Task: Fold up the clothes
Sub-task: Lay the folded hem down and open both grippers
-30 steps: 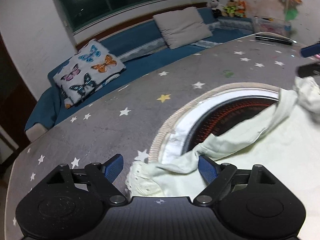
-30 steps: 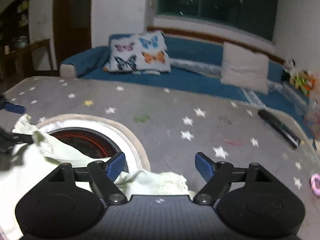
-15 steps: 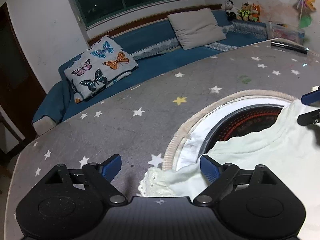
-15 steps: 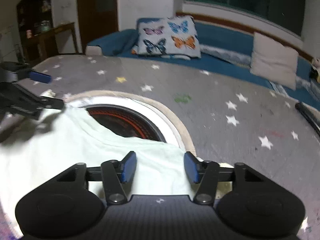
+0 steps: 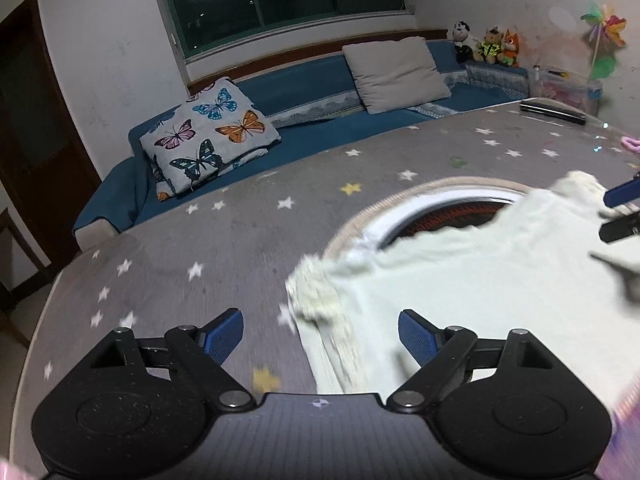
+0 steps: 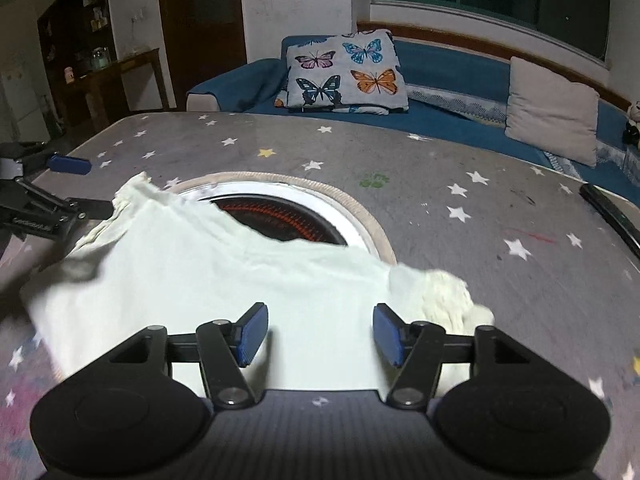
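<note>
I see one big table under a grey cloth scattered with stars, and behind it one long blue sofa. On the sofa I count two cushions: one with butterflies and one plain beige. In the table top sits one round heater, its red coils ringed in white. One pale shirt lies spread flat on the table, its upper edge covering the near part of that heater, one frilled sleeve at each side. My left claw is released, its blue pads spread wide either side of the left sleeve's frill without touching it. My right claw is opening, the shirt's cloth lying under and between its pads, not pinched. Three small plush toys line the sofa's far end, and one dark remote rests near the table's far edge.
</note>
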`<state>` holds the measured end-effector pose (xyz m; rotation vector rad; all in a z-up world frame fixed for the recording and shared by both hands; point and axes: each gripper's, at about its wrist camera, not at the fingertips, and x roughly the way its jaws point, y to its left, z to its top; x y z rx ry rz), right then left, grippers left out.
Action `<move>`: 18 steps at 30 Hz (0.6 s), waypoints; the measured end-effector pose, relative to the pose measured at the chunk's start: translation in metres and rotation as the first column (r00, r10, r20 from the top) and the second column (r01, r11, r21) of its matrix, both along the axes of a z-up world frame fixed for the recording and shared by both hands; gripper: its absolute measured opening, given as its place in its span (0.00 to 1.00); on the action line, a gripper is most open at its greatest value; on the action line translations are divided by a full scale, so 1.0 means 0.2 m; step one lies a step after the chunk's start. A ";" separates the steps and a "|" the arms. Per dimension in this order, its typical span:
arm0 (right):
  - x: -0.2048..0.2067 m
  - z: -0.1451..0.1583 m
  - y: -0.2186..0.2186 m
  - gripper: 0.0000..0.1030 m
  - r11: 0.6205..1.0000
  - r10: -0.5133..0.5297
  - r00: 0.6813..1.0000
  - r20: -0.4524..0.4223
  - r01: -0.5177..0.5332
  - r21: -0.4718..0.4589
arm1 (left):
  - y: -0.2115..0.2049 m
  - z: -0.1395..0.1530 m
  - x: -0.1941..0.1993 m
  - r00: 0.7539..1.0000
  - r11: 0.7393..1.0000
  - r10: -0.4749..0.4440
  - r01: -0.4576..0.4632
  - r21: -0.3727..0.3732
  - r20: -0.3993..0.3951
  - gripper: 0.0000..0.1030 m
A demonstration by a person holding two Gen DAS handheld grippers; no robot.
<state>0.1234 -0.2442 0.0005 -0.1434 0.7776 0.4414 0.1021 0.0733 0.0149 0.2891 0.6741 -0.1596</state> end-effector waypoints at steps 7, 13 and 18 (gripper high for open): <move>-0.26 0.05 -0.13 0.58 0.999 -0.039 0.999 0.025 0.039 0.014 | 0.04 -0.02 -0.38 1.000 0.997 0.030 -0.030 -0.070 -0.007 0.81; -0.49 0.05 -0.24 0.58 0.995 -0.092 0.996 0.023 0.091 0.037 | 0.04 -0.07 -0.58 0.999 0.991 0.052 -0.053 -0.124 -0.013 0.79; -0.61 0.02 -0.30 0.58 0.987 -0.142 0.990 0.004 0.141 0.071 | 0.03 -0.10 -0.61 0.998 0.989 0.062 -0.063 -0.134 -0.011 0.79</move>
